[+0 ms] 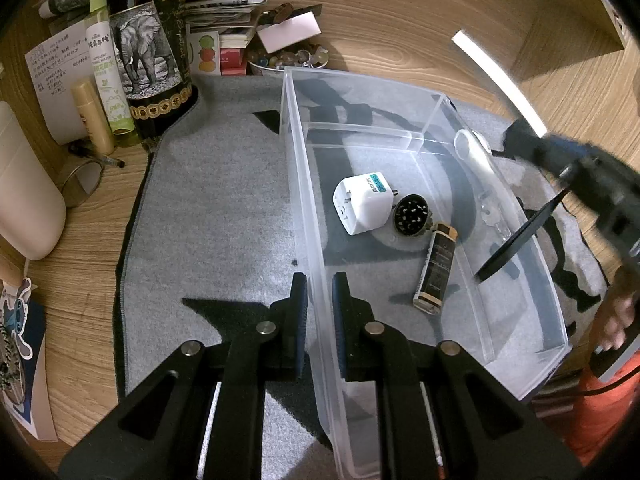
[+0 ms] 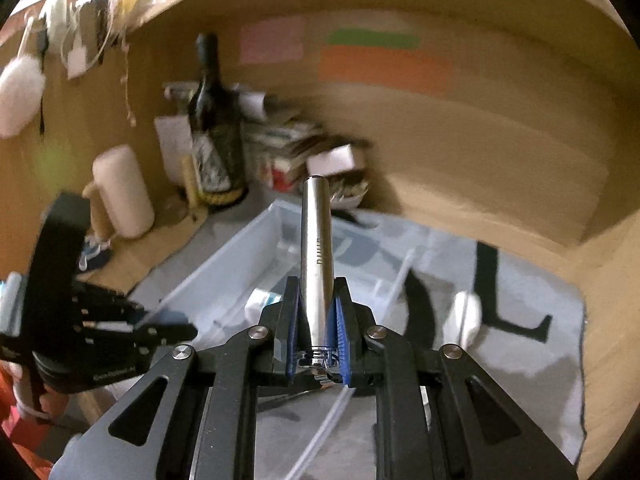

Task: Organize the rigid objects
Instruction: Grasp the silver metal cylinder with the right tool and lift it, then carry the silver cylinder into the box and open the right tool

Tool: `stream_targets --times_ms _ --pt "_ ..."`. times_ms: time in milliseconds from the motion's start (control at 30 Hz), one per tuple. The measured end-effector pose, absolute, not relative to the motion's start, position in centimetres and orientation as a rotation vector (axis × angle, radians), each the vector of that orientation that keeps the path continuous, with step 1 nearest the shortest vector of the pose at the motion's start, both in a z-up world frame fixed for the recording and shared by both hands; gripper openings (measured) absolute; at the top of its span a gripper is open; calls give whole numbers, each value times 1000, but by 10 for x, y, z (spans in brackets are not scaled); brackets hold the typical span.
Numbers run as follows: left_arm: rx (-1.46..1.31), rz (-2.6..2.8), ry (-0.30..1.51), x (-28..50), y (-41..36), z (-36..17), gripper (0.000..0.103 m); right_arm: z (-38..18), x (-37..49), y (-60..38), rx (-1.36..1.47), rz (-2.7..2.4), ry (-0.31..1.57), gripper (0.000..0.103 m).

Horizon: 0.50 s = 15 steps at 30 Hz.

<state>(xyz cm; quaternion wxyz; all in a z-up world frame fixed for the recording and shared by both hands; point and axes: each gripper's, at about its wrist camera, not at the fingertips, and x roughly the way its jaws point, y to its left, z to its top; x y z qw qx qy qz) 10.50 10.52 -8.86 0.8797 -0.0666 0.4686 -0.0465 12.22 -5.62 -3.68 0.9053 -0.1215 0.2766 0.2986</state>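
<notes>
A clear plastic bin (image 1: 424, 120) lies on the grey mat. In it are a white plug adapter (image 1: 362, 204), a dark round perforated piece (image 1: 412, 214) and a lighter (image 1: 436, 268). My left gripper (image 1: 320, 300) is shut on the bin's near left wall, one finger inside and one outside. My right gripper (image 2: 318, 304) is shut on a silver metal tube (image 2: 316, 240) that sticks out forward past its fingertips. In the left wrist view that gripper (image 1: 576, 176) hangs blurred over the bin's right wall, with the tube (image 1: 516, 236) slanting down over the bin.
A dark wine bottle (image 1: 148, 40), spray bottles, papers and a bowl of stones (image 1: 288, 60) crowd the back left of the wooden desk. A white object (image 2: 466, 316) lies on the mat to the right of the bin. A cream bottle (image 1: 24, 192) stands at far left.
</notes>
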Motion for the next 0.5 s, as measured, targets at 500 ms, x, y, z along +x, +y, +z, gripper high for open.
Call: stream_targets --times_ms 500 --pt "-141 -97 977 105 105 -89 12 -81 129 -31 -382 658 745 14"
